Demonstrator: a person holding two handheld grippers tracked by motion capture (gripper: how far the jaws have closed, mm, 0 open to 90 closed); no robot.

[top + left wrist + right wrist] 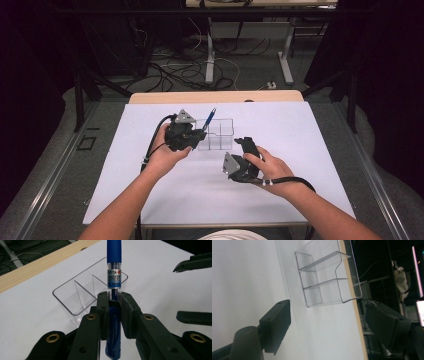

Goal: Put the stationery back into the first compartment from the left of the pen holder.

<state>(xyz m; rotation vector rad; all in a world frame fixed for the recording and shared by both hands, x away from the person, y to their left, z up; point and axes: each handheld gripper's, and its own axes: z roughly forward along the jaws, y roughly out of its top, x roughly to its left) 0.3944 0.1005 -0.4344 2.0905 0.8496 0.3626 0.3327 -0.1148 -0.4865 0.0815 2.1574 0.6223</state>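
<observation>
A blue pen stands up between the jaws of my left gripper, which is shut on its lower barrel. In the high view the pen tilts up over a clear plastic organizer with several compartments, and my left gripper sits at the organizer's left side. My right gripper lies to the right of the organizer, just in front of it. In its own view the right gripper is open with nothing between its jaws, and the organizer stands ahead of it.
A white sheet covers the table, with a wooden edge at the far side. Beyond it are desk legs and loose cables on the floor. Dark curtains close both sides.
</observation>
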